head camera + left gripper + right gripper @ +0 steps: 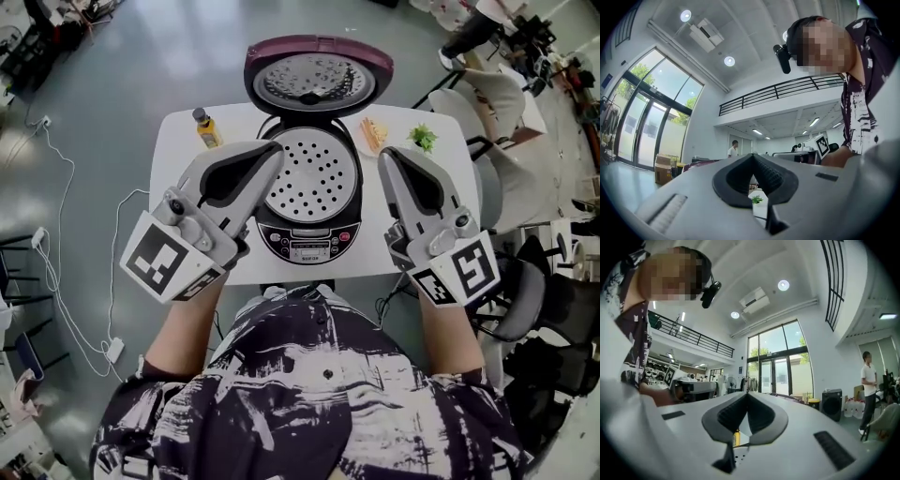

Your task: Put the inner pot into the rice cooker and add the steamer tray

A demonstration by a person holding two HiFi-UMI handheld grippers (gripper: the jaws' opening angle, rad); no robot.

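Steamer tray (312,173) is already sitting in the open rice cooker (307,239), middle of the white desk (178,141), with the lid (317,80) tipped up at the far side. So from the head view the job looks basically done. I'd guess the inner pot is underneath, but I can't actually see it. The left tool (274,150) and right tool (386,155) hang above the near edge on either side of the cooker, touching nothing, probably to avoid bumping it. Left gripper view: jaws pressed together and holding nothing, with a little green plant (757,199) peeking through beyond. Right gripper view: same deal, fully closed and empty, with a yellow bottle (736,437) showing in the gap below the tips.
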